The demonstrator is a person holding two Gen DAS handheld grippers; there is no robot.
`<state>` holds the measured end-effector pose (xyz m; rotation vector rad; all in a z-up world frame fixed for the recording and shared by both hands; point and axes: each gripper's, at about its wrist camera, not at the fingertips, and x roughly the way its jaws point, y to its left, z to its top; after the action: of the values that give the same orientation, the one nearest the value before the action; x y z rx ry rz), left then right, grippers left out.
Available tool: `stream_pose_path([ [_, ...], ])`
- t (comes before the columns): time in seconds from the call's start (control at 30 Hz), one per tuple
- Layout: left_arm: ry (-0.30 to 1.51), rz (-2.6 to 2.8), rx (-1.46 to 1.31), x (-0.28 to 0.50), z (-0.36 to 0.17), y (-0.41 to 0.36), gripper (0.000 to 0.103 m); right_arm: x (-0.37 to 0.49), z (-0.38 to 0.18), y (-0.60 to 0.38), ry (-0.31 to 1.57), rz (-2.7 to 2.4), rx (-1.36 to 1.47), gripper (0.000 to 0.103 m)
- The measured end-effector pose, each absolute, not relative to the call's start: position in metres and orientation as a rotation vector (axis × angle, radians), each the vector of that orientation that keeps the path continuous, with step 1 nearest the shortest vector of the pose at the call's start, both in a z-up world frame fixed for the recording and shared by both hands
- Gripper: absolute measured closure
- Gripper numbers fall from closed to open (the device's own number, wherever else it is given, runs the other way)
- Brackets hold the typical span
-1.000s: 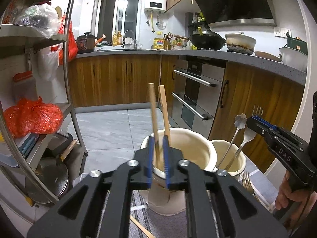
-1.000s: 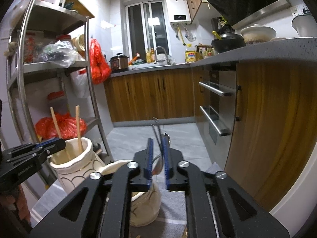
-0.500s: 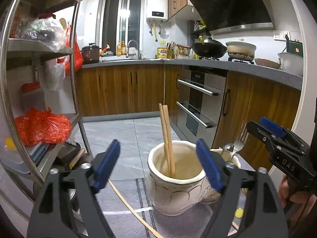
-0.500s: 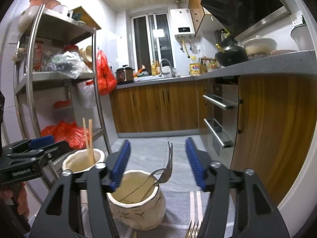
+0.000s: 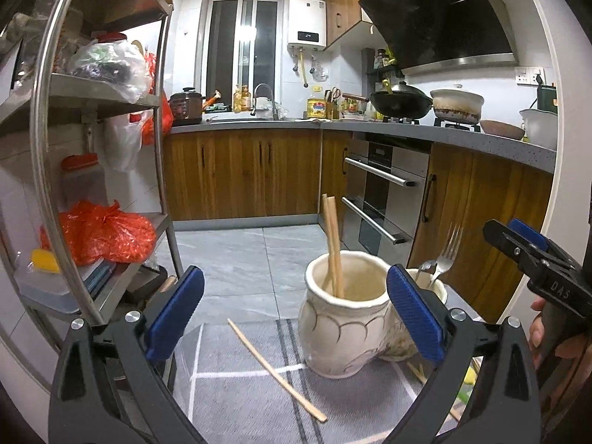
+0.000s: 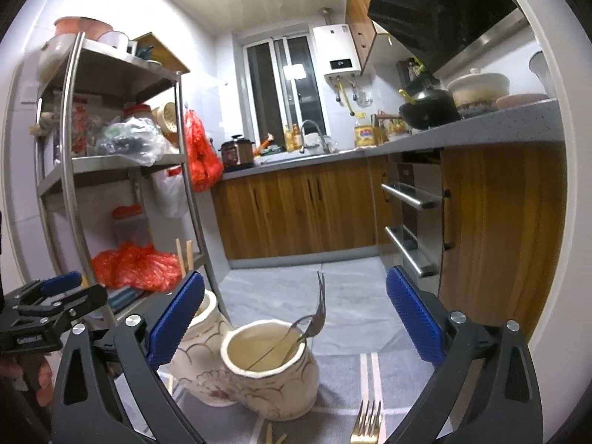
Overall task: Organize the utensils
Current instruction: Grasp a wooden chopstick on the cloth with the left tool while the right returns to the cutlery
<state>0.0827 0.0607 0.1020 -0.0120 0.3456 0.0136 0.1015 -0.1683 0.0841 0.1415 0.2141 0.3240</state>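
Two cream ceramic jars stand on a grey striped mat. The left jar (image 5: 346, 314) holds two wooden chopsticks (image 5: 332, 244). The right jar (image 6: 272, 368) holds a fork (image 6: 318, 312) and a spoon handle. My left gripper (image 5: 294, 312) is open and empty, pulled back from the left jar. My right gripper (image 6: 294, 314) is open and empty above the right jar; it also shows in the left wrist view (image 5: 518, 240). A loose chopstick (image 5: 275, 368) lies on the mat. A gold fork (image 6: 366, 423) lies on the mat in front of the right jar.
A steel shelf rack (image 5: 92, 170) with red bags (image 5: 100, 231) stands at the left. Wooden cabinets and an oven (image 5: 381, 199) run along the right. More chopstick ends (image 6: 273, 436) lie on the mat near the front. Grey tiled floor (image 5: 240, 259) lies behind the jars.
Both grippers opened and drew back. The left let the chopsticks drop into the left jar; the right let the fork drop into the right jar.
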Motion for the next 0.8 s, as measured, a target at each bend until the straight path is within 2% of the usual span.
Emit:
stream_pose_path([
  [0.33, 0.451, 0.085, -0.008, 0.088, 0.071, 0.088, 0.006, 0.092, 0.061, -0.188, 0.318, 0.277, 0.162, 0.005],
  [0.8, 0.711, 0.116, 0.124, 0.122, 0.004, 0.071, 0.006, 0.096, 0.046, -0.204, 0.374, 0.244, 0.168, 0.005],
])
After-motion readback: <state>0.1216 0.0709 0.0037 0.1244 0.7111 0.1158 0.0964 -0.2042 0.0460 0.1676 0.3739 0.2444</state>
